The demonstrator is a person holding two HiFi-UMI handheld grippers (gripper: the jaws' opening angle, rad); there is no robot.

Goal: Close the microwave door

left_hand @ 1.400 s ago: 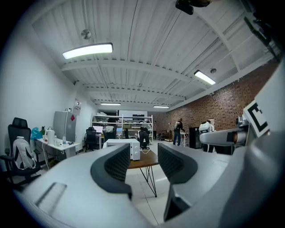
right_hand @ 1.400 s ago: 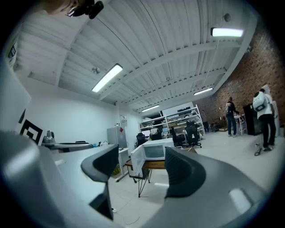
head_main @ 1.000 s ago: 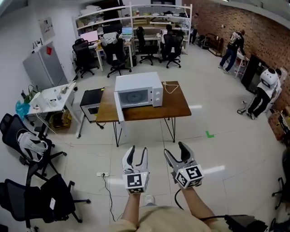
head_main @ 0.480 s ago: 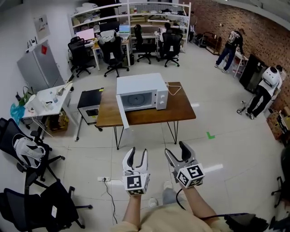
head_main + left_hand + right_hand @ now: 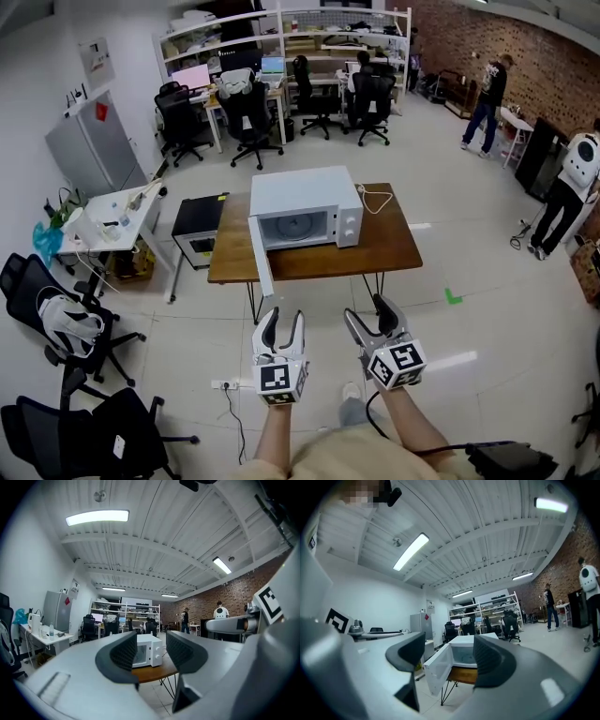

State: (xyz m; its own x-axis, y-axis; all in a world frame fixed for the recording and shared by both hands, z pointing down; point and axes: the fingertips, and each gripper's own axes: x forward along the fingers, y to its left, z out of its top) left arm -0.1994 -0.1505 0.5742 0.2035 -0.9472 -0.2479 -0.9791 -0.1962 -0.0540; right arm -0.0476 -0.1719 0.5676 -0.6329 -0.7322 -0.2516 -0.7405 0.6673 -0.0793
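A white microwave (image 5: 305, 206) stands on a wooden table (image 5: 375, 258) ahead of me. Its door (image 5: 263, 255) hangs open, swung out over the table's front edge on the left side. In the right gripper view the open door (image 5: 436, 667) and the bare cavity (image 5: 464, 654) show between the jaws. The microwave (image 5: 147, 651) also sits between the jaws in the left gripper view. My left gripper (image 5: 281, 328) and right gripper (image 5: 368, 321) are both open and empty, held side by side over the floor, short of the table.
A small black cabinet (image 5: 197, 234) stands left of the table, a white side table (image 5: 112, 211) further left. Black office chairs (image 5: 70, 323) crowd the left side. A power strip (image 5: 228, 384) and cable lie on the floor. People stand at the right by the brick wall (image 5: 553, 66).
The table and microwave have drawn nearer and shifted slightly right in the head view. Both grippers stayed open and side by side.
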